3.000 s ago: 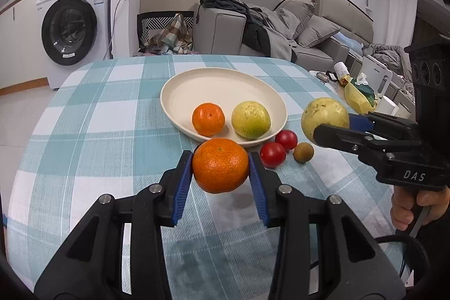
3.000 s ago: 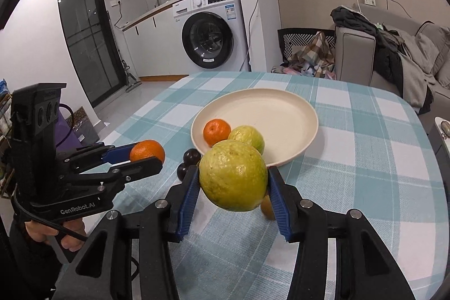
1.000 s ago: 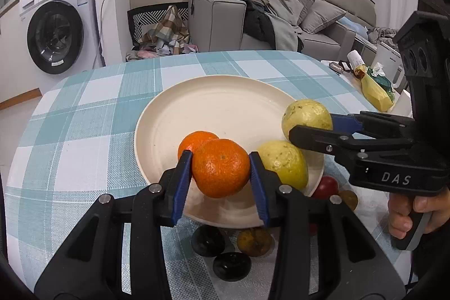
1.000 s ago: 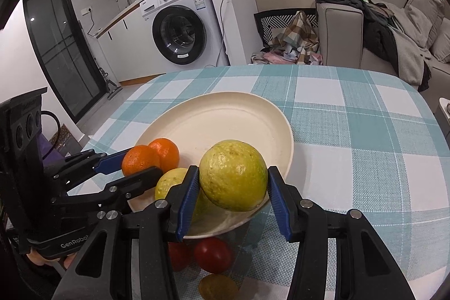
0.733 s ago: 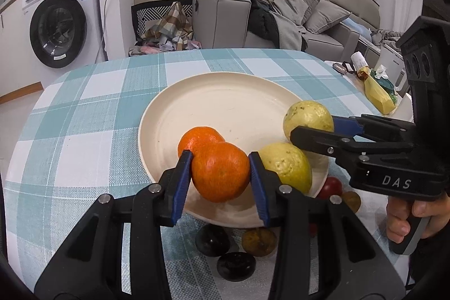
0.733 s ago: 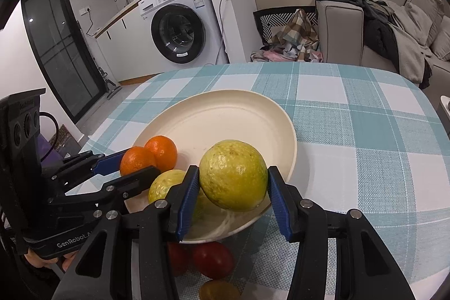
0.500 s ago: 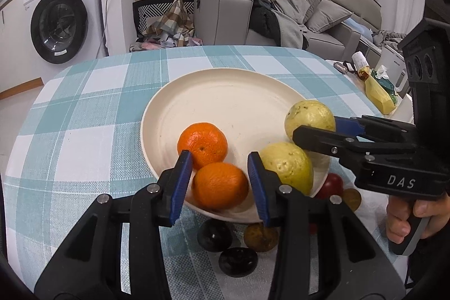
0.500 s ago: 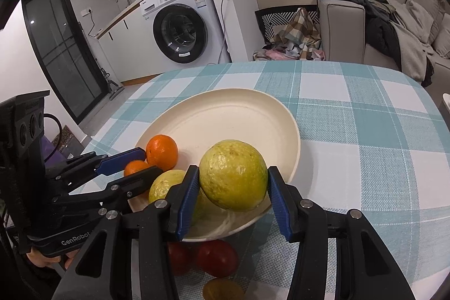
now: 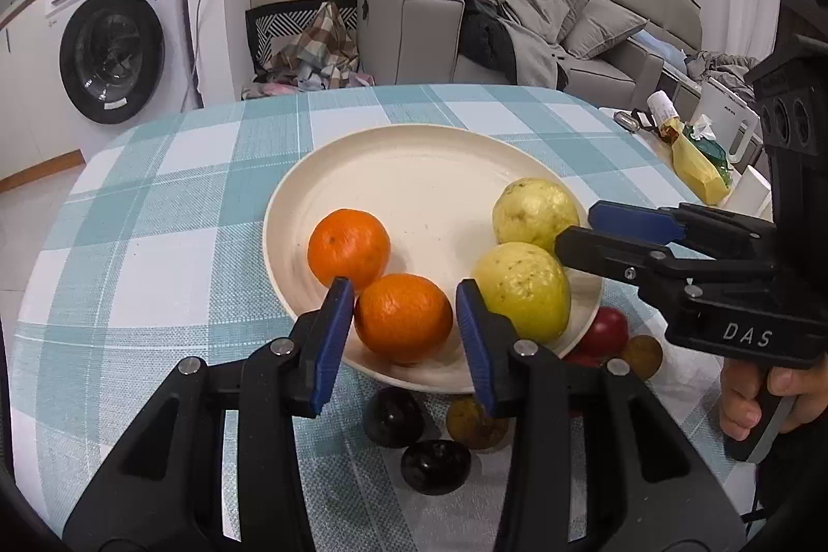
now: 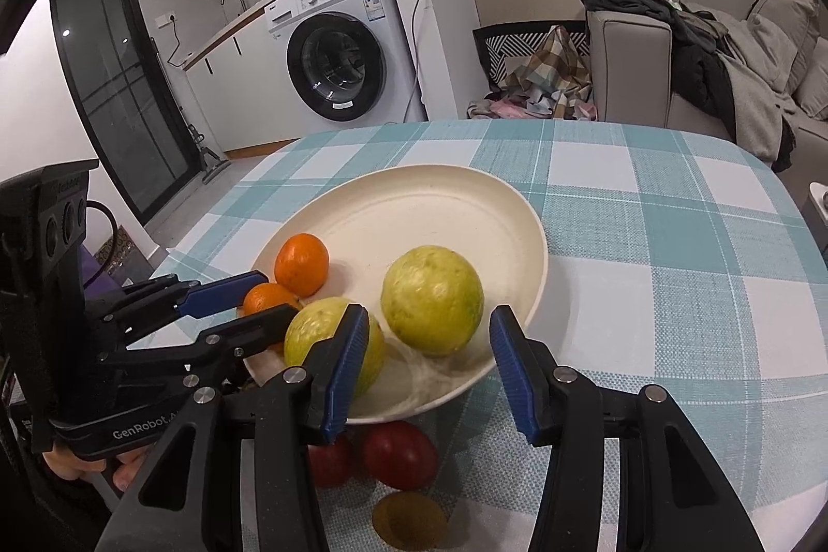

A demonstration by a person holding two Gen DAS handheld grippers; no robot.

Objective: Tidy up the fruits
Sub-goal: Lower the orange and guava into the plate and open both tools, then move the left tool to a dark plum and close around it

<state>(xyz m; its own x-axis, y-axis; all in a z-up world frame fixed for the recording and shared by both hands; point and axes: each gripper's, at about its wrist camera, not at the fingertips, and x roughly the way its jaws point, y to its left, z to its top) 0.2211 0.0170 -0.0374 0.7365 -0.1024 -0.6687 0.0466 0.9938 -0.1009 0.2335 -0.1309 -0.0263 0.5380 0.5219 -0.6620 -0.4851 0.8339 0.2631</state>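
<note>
A cream plate on the checked tablecloth holds two oranges and two yellow-green guavas. My left gripper is open around the near orange, which rests on the plate; the other orange sits just behind. My right gripper is open, its jaws apart from the guava lying on the plate. The second guava sits to its left, behind the left blue pad. In the left wrist view the right gripper reaches in beside both guavas.
Small fruits lie on the cloth by the plate's near rim: two red ones, a brown one, two dark ones and another brown one. A washing machine and sofa stand beyond the table.
Both grippers carried their fruit over the plate and opened. The orange and the guava now rest on the plate, freed from the jaws.
</note>
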